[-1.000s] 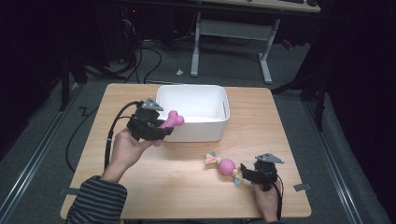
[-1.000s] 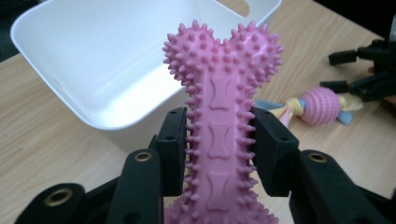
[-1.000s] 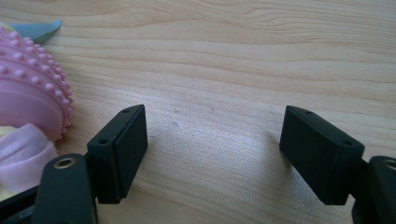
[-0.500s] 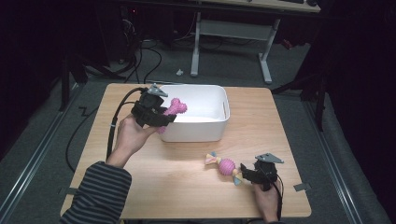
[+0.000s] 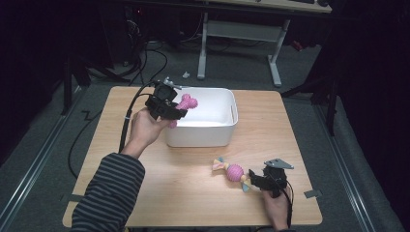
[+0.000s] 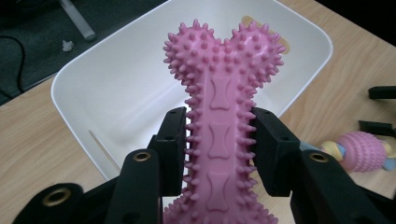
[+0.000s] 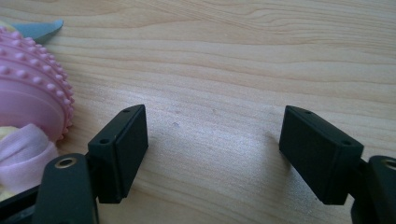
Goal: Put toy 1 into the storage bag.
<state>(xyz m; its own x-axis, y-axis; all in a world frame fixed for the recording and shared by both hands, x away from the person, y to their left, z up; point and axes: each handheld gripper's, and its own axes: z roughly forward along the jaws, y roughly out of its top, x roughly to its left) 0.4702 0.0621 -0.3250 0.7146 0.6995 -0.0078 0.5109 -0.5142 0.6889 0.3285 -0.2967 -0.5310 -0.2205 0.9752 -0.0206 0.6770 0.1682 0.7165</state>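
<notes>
High view: left gripper (image 5: 170, 107) raised over the near-left corner of the white rectangular plastic bin (image 5: 227, 126), clamped on a pink spiky rubber bone toy (image 5: 186, 103). Bone's long axis pointing away from the hand and inward over the bin's hollow, far knob already past the rim. Right gripper (image 5: 263, 182) resting low on the light wooden desk (image 5: 300, 135), well to the near-right of the bin, just beside a pink knobbly ball toy with pastel rope ends (image 5: 234, 172).

Left gripper view: fingers (image 6: 173, 140) pressed against both sides of the bone's shaft, about mid-length, spikes squeezed between the pads. Bin's bare interior directly beyond and below the knobbed end (nothing lying inside that can be made out). Probably a matter of opening for the drop, since the bone hangs inside the bin's outline.

Right gripper view: fingers (image 7: 122, 148) spread wide, holding nothing, bare desk between them. Ball toy off to their left side, outside the gap, on the bin-ward side in the high view.
</notes>
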